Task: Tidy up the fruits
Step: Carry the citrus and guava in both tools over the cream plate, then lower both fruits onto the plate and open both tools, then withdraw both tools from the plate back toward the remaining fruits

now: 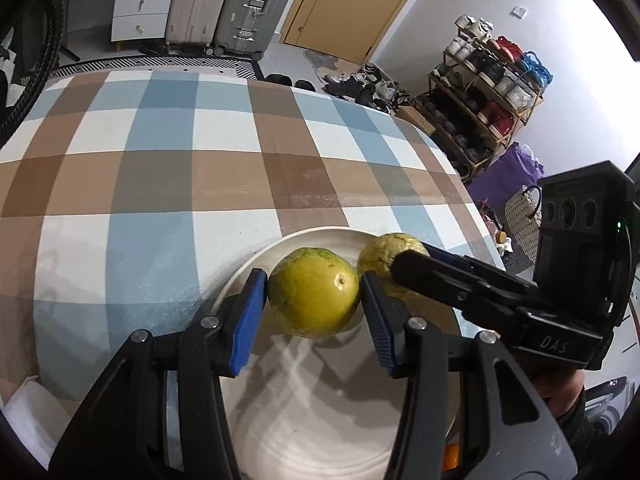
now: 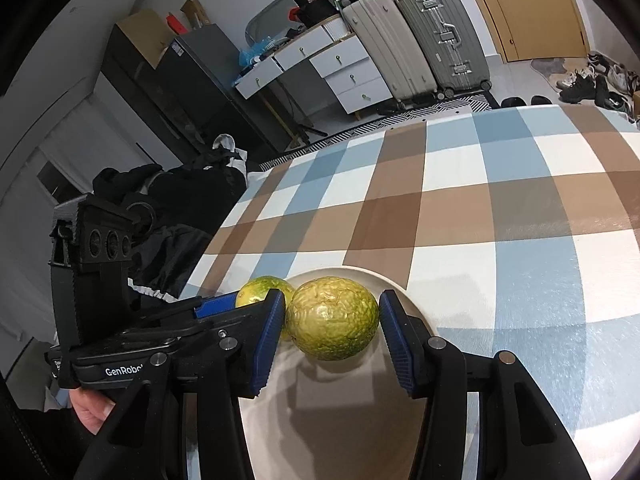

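A cream plate point(image 1: 312, 420) lies on the checked tablecloth near the table's front edge. Two yellow-green round fruits sit on it side by side. My left gripper point(image 1: 314, 292) straddles the smooth fruit point(image 1: 314, 292); both blue pads touch or nearly touch its sides. My right gripper point(image 2: 332, 320) straddles the wrinkled fruit point(image 2: 334, 318), its left pad close against it and a small gap at the right pad. In the left wrist view the wrinkled fruit point(image 1: 384, 256) shows behind the right gripper's finger. In the right wrist view the smooth fruit point(image 2: 260, 290) shows behind the left gripper. The plate rim point(image 2: 400, 284) shows there too.
The checked cloth point(image 1: 180, 160) covers the table beyond the plate. An orange object point(image 1: 450, 456) peeks out at the plate's lower right. Suitcases point(image 1: 240, 4), drawers and a shoe rack point(image 1: 488, 92) stand on the floor past the table.
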Demonstrator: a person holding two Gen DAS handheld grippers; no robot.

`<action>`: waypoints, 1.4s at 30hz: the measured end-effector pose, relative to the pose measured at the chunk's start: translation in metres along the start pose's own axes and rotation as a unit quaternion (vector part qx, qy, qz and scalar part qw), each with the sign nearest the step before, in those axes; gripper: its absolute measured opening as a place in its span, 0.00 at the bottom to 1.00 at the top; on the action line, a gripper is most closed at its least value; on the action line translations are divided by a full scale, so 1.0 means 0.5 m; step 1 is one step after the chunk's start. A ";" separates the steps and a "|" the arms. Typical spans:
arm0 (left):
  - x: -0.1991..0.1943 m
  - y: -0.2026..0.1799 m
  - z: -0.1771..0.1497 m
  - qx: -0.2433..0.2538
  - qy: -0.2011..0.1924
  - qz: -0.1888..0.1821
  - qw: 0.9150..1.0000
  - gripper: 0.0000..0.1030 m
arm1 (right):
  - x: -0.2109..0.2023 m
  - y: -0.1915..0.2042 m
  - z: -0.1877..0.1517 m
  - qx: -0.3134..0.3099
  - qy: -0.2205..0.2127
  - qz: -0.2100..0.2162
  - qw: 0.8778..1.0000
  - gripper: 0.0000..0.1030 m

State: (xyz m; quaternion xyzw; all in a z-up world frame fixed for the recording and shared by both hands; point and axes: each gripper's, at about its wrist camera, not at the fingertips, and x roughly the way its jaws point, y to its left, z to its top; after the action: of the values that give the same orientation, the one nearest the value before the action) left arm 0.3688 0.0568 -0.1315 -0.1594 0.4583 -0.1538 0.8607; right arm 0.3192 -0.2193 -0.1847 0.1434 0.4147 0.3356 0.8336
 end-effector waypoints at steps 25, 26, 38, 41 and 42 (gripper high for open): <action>-0.195 -0.081 -0.074 0.019 -0.075 0.073 0.994 0.73 | -0.154 0.077 -0.045 0.005 -0.061 -0.026 0.998 0.84; -0.212 -0.093 -0.084 0.022 -0.081 0.077 0.993 0.73 | -0.176 0.089 -0.056 0.001 -0.069 -0.028 0.997 0.86; -0.378 -0.209 -0.212 0.062 -0.141 0.107 0.982 0.97 | -0.370 0.191 -0.181 -0.037 -0.156 -0.049 0.986 1.00; -0.412 -0.226 -0.247 0.068 -0.157 0.102 0.980 0.99 | -0.403 0.215 -0.213 -0.048 -0.173 -0.055 0.982 1.00; -0.420 -0.231 -0.258 0.072 -0.161 0.103 0.979 0.99 | -0.413 0.221 -0.222 -0.051 -0.177 -0.057 0.981 1.00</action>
State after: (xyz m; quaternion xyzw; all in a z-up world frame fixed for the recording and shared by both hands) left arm 0.1351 0.0217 0.0039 -0.0715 0.3159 -0.0694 0.9436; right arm 0.0940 -0.2828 -0.0732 0.1343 0.2503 0.2772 0.9179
